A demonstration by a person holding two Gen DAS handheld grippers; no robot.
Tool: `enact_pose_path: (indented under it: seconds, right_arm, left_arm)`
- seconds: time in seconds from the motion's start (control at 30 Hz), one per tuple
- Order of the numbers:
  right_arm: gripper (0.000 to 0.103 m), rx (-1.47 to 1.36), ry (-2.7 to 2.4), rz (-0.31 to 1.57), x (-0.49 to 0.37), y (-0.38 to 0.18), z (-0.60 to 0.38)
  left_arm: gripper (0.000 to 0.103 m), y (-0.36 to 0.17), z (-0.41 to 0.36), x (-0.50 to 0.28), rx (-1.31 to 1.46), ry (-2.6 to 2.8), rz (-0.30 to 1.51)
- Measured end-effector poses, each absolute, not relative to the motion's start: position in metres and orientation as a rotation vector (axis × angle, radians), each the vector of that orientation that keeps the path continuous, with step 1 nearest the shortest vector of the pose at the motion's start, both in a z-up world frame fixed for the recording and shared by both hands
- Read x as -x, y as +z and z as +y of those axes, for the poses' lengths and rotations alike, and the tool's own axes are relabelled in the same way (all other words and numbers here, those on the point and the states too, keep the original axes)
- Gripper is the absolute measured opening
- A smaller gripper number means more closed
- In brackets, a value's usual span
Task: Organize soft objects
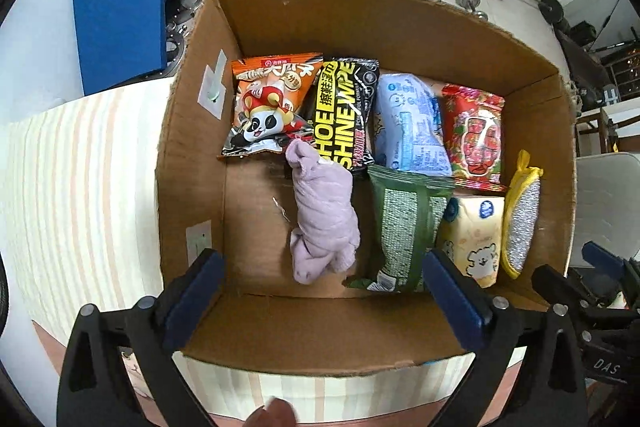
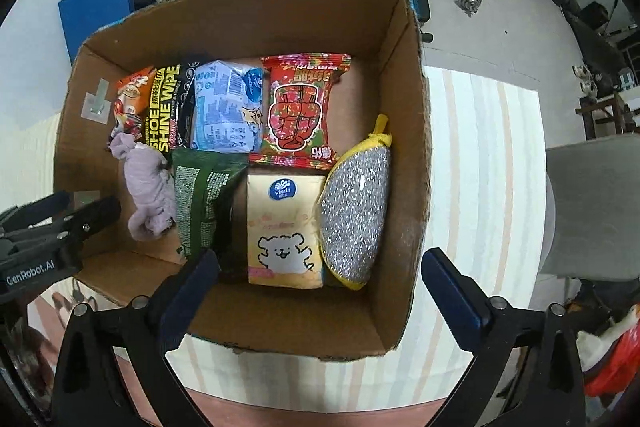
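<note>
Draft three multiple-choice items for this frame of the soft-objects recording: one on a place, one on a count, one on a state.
1. What does the silver scrub pad lie beside in the cardboard box?
A. The orange panda snack pack
B. The yellow tissue pack
C. The purple cloth

2. How many packets stand in the back row?
A. Two
B. Six
C. Four

3. How do the two grippers stand?
A. Both open and empty
B. Both shut on the cloth
C. Left open, right shut on the green pack

Answers: 1 B, the pad sits against the yellow tissue pack near the box's right wall. 2 C, the orange snack pack, shoe shine wipes, blue pack and red pack line up there. 3 A, the left gripper and right gripper both show spread fingers with nothing between them.
</note>
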State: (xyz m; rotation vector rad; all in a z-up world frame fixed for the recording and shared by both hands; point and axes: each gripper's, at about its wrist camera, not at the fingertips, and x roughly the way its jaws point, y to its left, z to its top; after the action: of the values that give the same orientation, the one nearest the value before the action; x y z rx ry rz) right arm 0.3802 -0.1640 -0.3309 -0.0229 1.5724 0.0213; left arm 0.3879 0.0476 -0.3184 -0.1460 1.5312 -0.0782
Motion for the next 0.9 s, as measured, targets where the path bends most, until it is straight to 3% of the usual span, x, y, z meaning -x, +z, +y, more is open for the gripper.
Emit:
enact_pose_path:
  seconds: [0.47,0.9]
  right_arm:
    - [0.103,0.011,0.01,1.51,-0.355,-0.307,-0.168]
    - [0.103,-0.04,0.064,1.291,-0.266,-0.197,-0.166]
  left_arm:
    - [0.103,-0.274,0.052,-0.365,0.094,-0.039,1.42]
    - [0.103,-0.164,0.043,-0.265,0.084,-0.049,1.195]
